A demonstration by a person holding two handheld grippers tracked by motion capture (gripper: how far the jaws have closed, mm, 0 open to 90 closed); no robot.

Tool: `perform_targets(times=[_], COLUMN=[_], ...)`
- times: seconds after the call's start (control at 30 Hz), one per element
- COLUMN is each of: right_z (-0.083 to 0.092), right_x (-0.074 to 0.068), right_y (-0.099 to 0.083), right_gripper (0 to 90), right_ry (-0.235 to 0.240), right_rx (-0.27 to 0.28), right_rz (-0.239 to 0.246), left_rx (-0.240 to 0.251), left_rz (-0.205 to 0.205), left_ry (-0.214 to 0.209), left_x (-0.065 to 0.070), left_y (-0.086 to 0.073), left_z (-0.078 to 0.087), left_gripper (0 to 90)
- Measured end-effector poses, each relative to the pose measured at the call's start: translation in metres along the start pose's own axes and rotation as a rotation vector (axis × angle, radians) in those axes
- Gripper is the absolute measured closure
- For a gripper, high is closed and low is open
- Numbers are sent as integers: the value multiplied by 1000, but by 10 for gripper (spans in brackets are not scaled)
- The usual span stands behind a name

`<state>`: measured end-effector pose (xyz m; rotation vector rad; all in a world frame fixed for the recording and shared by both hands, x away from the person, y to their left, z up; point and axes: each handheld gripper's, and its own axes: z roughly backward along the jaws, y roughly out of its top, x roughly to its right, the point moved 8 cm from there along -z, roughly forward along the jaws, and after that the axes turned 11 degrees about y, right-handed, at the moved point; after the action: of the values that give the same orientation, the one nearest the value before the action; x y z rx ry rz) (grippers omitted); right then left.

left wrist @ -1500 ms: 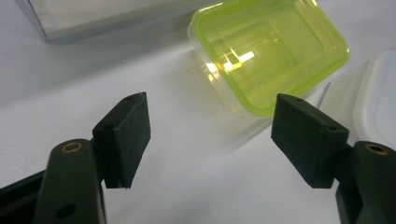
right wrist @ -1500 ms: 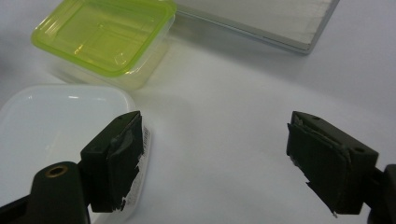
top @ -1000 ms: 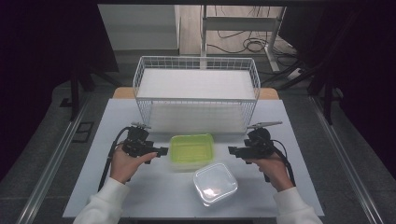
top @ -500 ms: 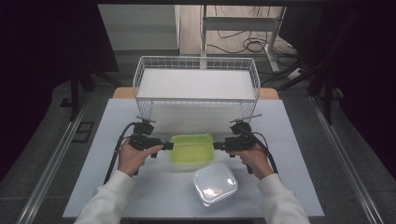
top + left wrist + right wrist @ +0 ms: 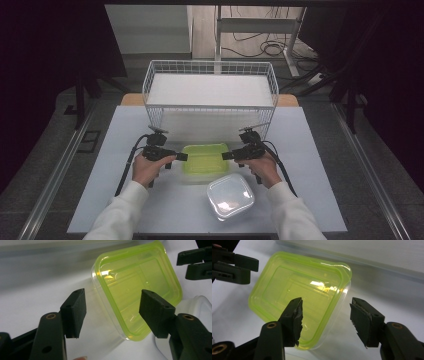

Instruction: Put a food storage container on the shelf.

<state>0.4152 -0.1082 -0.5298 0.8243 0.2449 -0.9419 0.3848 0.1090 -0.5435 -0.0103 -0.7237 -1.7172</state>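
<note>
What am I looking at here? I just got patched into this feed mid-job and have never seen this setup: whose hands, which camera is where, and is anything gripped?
No robot arm here: a person holds a two-jaw hand tool in each hand. The high view looks down from above the person's side of the table. The left gripper and right gripper point inward at a clear plastic box with a lime-green lid. The other two pictures come from cameras riding on each gripper, looking along its black jaws.

On the pale table there are also a clear lidded plastic container nearer the person and a white wire basket at the far side.

Nothing is held. In both gripper views the jaws stand open, framing the green-lidded box's edge without closing on it.
</note>
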Motion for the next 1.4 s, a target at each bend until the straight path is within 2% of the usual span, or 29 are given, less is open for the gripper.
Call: perform_targets(times=[0.07,0.2,0.37,0.5,0.57,0.63,0.67,0.77,0.9,1.0,1.13,1.17,1.3,1.4], right_z=[-4,-8,-15,-18,-19,-20,-20,-19,-18,-15,-12,-11,-7,-3], right_x=[3,9,9,11,11,12,13,13,11,9,7,5,2,-1], right_y=[0,1,-1,-3,-4,-6,-6,-7,-6,-5,-5,-5,-3,-1], right_gripper=[451,498,557,613,641,659,676,696,714,738,764,767,768,770], right_ry=[8,11,46,59,68,85,112,128,141,141,133,123,131,137], right_rx=[-8,2,-9,-19,-22,-28,-20,-19,-11,-4,-4,-2,11,29], right_rz=[-12,-58,-87,-104,-119,-138,-161,-182,-171,-166,-146,-127,-116,-89], left_rx=[-4,-8,-19,-29,-38,-44,-47,-51,-28,-10,5,13,36,60], left_rz=[-7,17,25,62,62,62,55,66,95,98,98,97,85,81], left_ry=[-2,-25,-44,-84,-96,-98,-91,-89,-120,-116,-113,-113,-123,-136], left_x=[0,0,0,-1,-3,-1,-1,-2,-2,-2,-1,0,2,5], left_y=[-1,0,-1,-3,-5,-7,-7,-7,-5,-4,-3,-2,-1,1], left_z=[-1,-3,-8,-13,-15,-16,-16,-17,-15,-11,-8,-6,0,7], left_gripper=[389,416,474,540,570,595,617,668,731,760,782,787,787,787])
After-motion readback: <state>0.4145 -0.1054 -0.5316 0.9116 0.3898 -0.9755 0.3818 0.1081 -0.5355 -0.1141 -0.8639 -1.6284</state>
